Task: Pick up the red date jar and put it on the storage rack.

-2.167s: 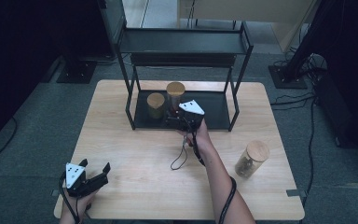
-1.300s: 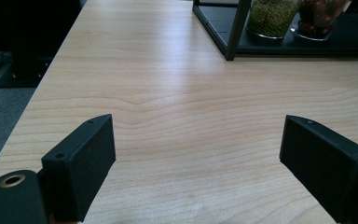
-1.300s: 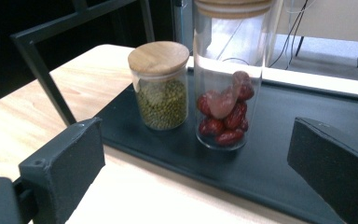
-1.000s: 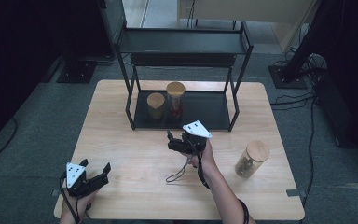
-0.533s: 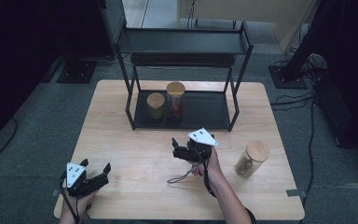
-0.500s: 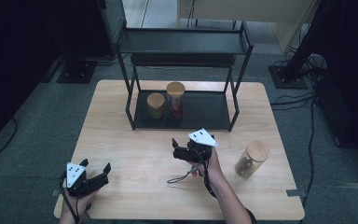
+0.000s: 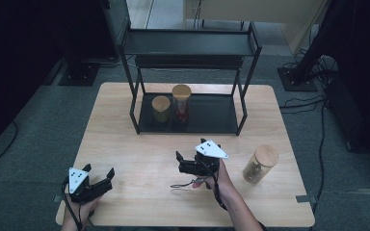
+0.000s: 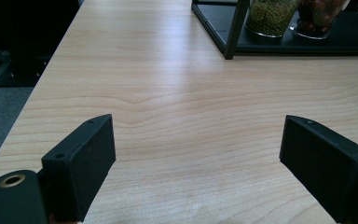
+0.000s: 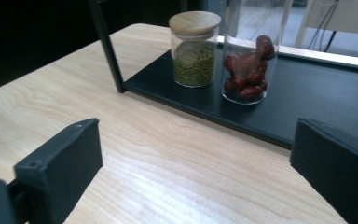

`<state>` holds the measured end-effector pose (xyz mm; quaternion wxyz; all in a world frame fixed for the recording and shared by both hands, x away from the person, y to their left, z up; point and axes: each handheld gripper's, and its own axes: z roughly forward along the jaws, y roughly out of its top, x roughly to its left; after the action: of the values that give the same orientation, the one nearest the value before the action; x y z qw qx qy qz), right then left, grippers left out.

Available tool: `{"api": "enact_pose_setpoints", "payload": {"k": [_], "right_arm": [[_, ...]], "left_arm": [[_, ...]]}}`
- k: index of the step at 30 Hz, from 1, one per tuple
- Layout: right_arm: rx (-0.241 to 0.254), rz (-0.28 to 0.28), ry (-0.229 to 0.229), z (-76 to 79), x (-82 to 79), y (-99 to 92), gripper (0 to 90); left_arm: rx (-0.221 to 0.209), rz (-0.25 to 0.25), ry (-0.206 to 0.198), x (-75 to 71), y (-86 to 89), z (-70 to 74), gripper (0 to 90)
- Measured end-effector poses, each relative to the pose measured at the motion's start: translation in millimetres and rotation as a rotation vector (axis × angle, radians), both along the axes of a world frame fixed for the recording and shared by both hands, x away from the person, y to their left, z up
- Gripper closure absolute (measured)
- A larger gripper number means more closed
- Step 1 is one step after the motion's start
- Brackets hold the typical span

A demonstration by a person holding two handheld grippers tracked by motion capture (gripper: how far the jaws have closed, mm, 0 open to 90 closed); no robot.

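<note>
We find no text, label, brand, number or sign that can be read anywhere in these views.

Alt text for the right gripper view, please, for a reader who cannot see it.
The right gripper, jaws open and empty, faces a black rack shelf on a wooden table. On the shelf stand a short lidded jar of green beans and, beside it, a taller glass jar of red fruit.
</note>
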<state>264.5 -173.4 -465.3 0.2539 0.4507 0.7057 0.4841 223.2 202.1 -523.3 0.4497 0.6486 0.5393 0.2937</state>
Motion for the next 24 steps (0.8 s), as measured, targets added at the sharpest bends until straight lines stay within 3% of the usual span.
{"api": "enact_pose_setpoints", "payload": {"k": [18,24], "right_arm": [[-0.004,0.022,-0.021,6.7,-33.5,-16.6,0.2],[-0.003,-0.002,-0.032,7.1,-45.1,-27.7,0.0]], "left_arm": [[0.006,0.002,-0.001,-0.2,-0.5,0.0,10.6],[0.009,0.002,-0.002,-0.3,-0.9,0.0,10.6]]}}
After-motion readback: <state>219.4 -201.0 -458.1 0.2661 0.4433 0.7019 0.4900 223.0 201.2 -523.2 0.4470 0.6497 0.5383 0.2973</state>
